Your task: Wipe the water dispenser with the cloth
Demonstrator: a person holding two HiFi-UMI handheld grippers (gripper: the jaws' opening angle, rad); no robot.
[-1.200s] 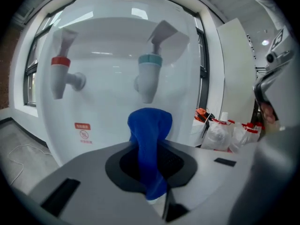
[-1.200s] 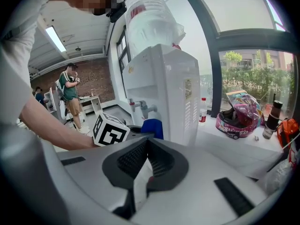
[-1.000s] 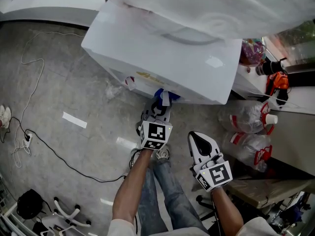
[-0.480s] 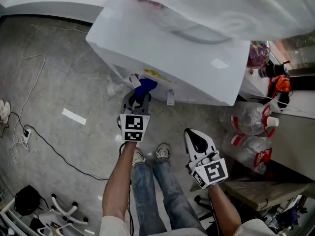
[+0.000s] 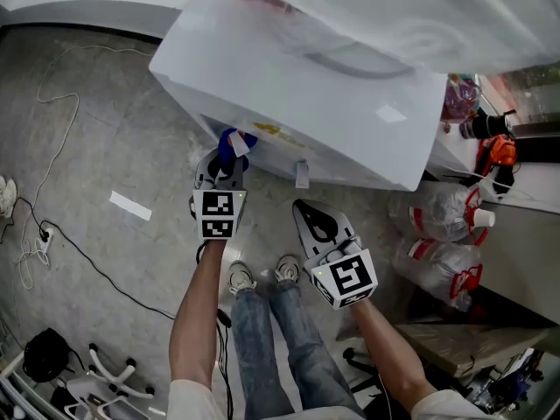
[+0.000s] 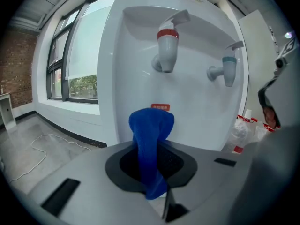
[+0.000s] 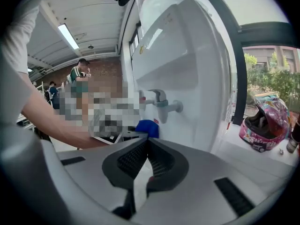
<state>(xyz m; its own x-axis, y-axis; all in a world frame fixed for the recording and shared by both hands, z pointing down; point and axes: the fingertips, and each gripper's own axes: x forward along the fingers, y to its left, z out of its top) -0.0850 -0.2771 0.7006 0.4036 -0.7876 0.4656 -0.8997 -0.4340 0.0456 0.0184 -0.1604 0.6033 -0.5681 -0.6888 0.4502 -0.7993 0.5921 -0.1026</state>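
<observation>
The white water dispenser [image 5: 297, 77] fills the top of the head view; its front panel [image 6: 187, 97] carries a red-collared tap [image 6: 166, 48] and a blue-collared tap [image 6: 226, 69]. My left gripper [image 5: 224, 166] is shut on a blue cloth [image 6: 150, 146], which sticks up between the jaws right at the panel [image 5: 262, 147] below the red tap. The cloth [image 5: 233, 142] shows at the dispenser's lower left front. My right gripper [image 5: 313, 219] hangs shut and empty a little right of it, short of the dispenser [image 7: 187, 69]; the cloth [image 7: 148, 127] appears beyond its jaws.
Crumpled plastic bottles [image 5: 442, 213] and a bag lie on the floor at the right, beside a white ledge holding a pink helmet [image 7: 262, 121]. Cables [image 5: 52, 234] trail over the grey floor at the left. My legs and shoes [image 5: 262, 278] stand below the grippers.
My left gripper has slid the cloth leftward along the dispenser's front, from under the blue tap to its left side. The right gripper has shifted left and closer to the dispenser.
</observation>
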